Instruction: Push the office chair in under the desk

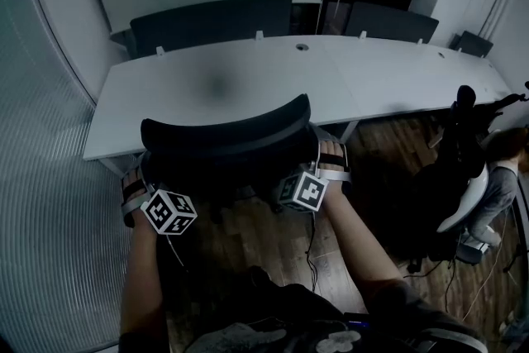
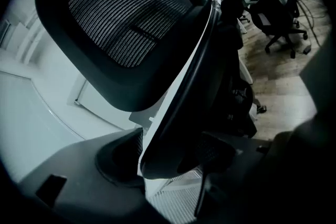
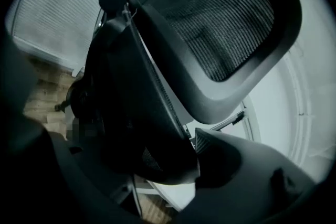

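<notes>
White bench (image 1: 248,83) spans the room, dark chairs (image 1: 211,22) behind its far side. Office chair (image 1: 225,138) stands at its near edge, the jaws of left gripper (image 2: 168,160) and right gripper (image 3: 178,161) clamping its backrest. Black swivel chair (image 1: 457,165) stands well right.

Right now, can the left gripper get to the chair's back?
Yes, it looks so: the left gripper has its jaws closed on the side edge of the chair back, and nothing stands between them.
</notes>
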### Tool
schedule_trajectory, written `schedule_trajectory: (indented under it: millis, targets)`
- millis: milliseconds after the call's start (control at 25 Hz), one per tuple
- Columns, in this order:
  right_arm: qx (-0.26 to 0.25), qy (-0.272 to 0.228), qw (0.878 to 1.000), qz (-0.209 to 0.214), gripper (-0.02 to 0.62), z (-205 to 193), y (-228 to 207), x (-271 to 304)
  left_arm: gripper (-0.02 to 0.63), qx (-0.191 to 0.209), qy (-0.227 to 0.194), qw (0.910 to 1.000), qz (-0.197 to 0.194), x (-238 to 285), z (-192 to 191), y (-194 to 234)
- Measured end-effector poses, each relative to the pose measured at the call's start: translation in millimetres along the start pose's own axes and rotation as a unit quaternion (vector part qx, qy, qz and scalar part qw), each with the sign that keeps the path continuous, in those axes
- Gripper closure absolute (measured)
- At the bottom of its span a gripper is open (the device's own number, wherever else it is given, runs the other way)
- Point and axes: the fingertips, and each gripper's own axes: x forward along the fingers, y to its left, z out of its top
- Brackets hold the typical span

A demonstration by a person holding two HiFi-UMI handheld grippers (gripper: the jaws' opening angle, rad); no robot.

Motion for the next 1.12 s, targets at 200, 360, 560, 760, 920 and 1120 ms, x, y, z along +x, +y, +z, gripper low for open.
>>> schedule_trajectory:
  millis: [200,360,560,760,920,1120]
  targets:
    - [0.007,-0.003,1.0,0.006,0.304,7.6,9.5,-13.0,0.263,-0.02,0.0,0.9998,0.008,-8.7,-10.6,8.6]
    - [0.013,0.006,1.0,-0.007,0.304,8.6,8.0,-33.7,0.253,-0.038,-0.015,0.9991,0.012,-31.3,-14.6,11.4]
    - [0.013,0.016,0.999,-0.027,0.304,13.7,8.9,-76.4,0.253,-0.074,-0.028,0.9969,0.006,-71.4,-22.9,4.9]
    - [0.04,0.013,0.998,-0.043,0.304,24.7,12.6,-127.0,0.255,-0.115,-0.052,0.992,-0.009,-118.7,-31.8,-17.1]
    - [0.086,0.001,0.995,-0.056,0.305,30.8,7.8,-172.6,0.256,-0.148,-0.067,0.9866,-0.02,-162.3,-33.5,-27.9]
    - [0.18,-0.025,0.983,-0.025,0.334,39.0,11.6,-230.2,0.368,-0.216,-0.101,0.97,-0.044,-216.8,-30.5,-42.3]
